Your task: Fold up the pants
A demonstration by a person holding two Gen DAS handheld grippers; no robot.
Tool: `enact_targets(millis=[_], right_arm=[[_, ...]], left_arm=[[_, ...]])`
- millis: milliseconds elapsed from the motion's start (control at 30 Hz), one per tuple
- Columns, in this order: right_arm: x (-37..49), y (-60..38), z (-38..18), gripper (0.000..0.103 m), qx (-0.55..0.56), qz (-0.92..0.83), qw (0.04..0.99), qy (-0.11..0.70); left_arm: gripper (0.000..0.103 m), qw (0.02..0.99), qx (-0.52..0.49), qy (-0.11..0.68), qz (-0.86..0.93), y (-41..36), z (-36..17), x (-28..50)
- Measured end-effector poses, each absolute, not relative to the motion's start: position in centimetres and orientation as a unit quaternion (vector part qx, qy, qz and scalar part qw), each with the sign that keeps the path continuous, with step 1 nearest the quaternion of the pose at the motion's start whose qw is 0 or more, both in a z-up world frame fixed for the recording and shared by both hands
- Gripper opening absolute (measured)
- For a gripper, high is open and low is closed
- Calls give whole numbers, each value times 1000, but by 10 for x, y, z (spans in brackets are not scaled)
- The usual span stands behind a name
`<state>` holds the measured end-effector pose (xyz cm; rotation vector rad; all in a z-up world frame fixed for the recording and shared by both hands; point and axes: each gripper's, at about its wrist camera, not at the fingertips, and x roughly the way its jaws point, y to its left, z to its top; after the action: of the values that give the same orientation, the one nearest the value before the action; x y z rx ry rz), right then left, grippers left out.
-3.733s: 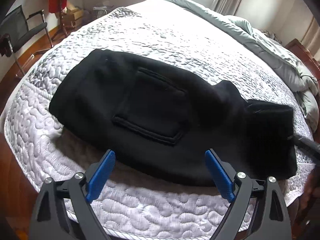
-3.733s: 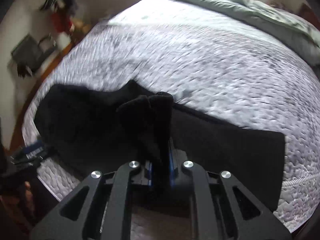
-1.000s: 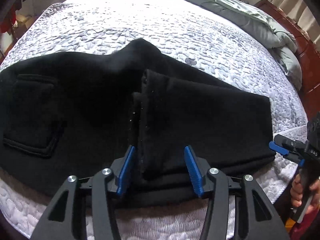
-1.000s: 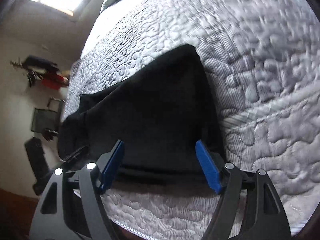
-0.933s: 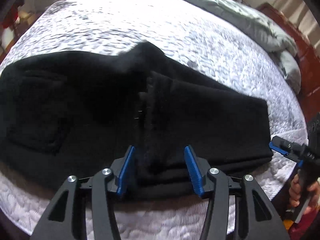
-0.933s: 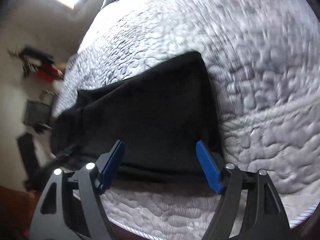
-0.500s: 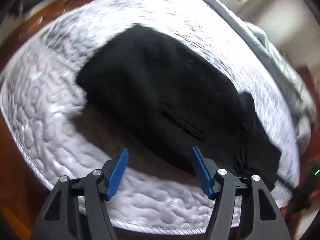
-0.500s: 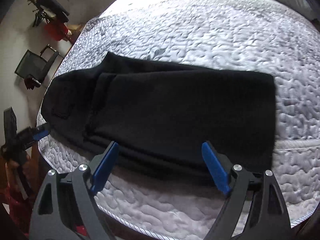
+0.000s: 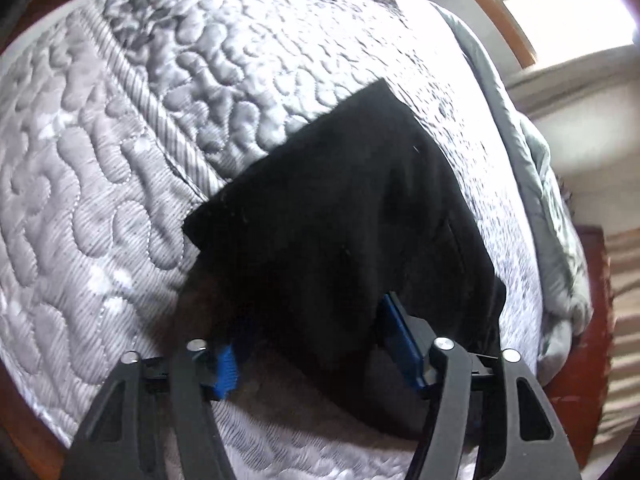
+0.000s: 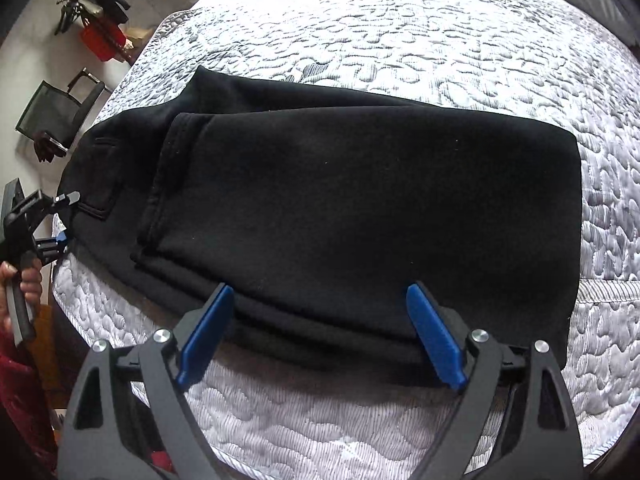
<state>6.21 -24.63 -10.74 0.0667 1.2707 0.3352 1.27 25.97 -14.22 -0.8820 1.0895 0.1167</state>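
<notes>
- Quilted white bedding on the bed is taken as the work surface; black pants lie on it, near its front edge.
- Left gripper: the jaws have just been closing and stand partly apart. The waist corner of the pants lies between the blue pads; whether the pads press on the cloth cannot be told.
- In the right wrist view the left gripper is seen at the waist end of the pants, carried by a hand.
- Right gripper: the jaws have just been opening and are spread wide. The near edge of the pants is straddled, and neither blue pad is seen to press on the cloth.
- The pants are folded lengthwise, and the leg part is laid back over the upper part, its hem edge just beside a back pocket.
- Beyond the pants, a grey duvet is bunched along the far edge of the bed.
- Beyond the waist end of the pants, a black chair stands beside a wall.
</notes>
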Motion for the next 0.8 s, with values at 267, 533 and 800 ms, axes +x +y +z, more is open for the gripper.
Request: enact_targets(millis=[267,533,800], right_arm=[[63,-244,-109,91,24,160,792,588],[60,-257,-96,91,60,166,797,578],[56,-281,-74,91,81,153,815,552]], left_arm=[[11,790,-403,459,55,243,-123,15],[10,852,-322,411,35,205,-80,21],[10,910,-193,368,-19,144,-36,19]])
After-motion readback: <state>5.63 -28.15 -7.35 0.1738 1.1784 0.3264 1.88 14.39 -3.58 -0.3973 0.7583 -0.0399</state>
